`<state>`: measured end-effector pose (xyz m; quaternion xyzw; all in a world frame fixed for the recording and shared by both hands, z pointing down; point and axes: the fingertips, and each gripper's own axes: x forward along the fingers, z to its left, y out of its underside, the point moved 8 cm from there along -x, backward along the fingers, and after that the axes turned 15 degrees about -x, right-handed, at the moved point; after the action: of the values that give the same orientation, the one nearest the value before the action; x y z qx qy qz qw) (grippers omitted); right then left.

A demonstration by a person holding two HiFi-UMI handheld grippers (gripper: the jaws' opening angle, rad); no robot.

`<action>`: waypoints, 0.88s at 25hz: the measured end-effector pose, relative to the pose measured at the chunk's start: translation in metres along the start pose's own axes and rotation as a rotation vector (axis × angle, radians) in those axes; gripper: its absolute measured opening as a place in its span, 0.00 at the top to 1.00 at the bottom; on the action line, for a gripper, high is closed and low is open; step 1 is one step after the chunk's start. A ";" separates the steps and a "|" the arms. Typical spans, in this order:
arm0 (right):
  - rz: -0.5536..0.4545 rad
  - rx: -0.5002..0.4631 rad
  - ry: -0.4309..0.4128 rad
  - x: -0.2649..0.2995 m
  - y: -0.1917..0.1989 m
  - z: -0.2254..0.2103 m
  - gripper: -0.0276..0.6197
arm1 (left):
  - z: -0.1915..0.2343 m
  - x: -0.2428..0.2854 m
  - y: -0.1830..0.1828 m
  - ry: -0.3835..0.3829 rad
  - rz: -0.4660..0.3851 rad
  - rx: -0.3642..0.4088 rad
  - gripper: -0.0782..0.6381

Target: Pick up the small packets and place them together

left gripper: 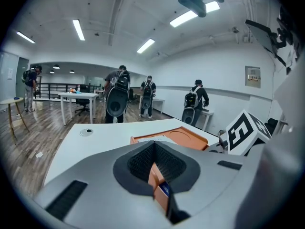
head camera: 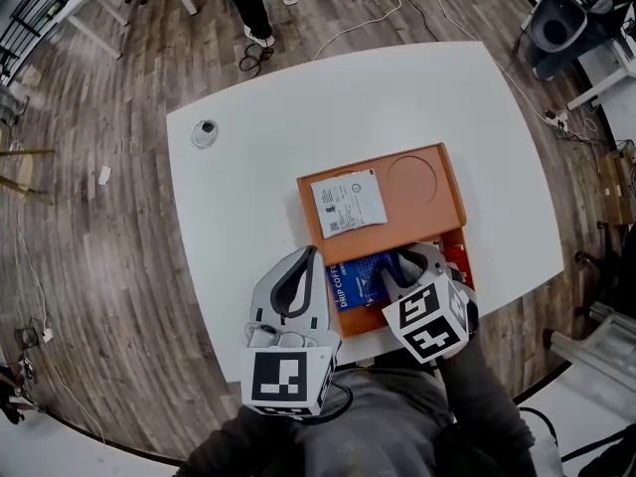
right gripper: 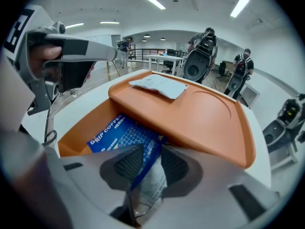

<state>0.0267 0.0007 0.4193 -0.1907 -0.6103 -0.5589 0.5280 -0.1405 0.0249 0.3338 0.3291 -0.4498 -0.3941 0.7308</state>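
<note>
An orange box lies near the table's front edge, its orange lid slid back so the near part is uncovered. A white packet lies on the lid. A blue drip coffee packet sits in the uncovered part, beside something red. My right gripper is shut on that blue packet, which stands edgewise between the pads with its silver side showing. My left gripper is shut on the box's left wall.
The white table has a small round cap at its far left. A person's legs stand beyond the far edge, with cables on the wood floor. Several people with backpacks stand further off in the room.
</note>
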 end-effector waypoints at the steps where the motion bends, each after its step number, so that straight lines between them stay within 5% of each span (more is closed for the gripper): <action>1: -0.003 0.001 0.011 -0.001 0.000 0.000 0.78 | 0.000 0.000 0.001 0.001 0.001 0.000 0.90; 5: -0.038 0.007 0.047 -0.008 -0.005 0.001 0.95 | -0.002 -0.003 0.000 0.011 -0.004 0.005 0.90; 14: -0.093 0.023 0.082 -0.031 -0.007 0.015 0.95 | -0.007 -0.019 0.001 0.024 -0.020 0.020 0.90; 22: -0.260 -0.034 0.216 -0.084 -0.028 0.024 0.95 | -0.022 -0.030 0.001 0.053 -0.045 0.042 0.90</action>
<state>0.0245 0.0436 0.3386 -0.0578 -0.5600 -0.6501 0.5103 -0.1284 0.0542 0.3138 0.3648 -0.4310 -0.3920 0.7263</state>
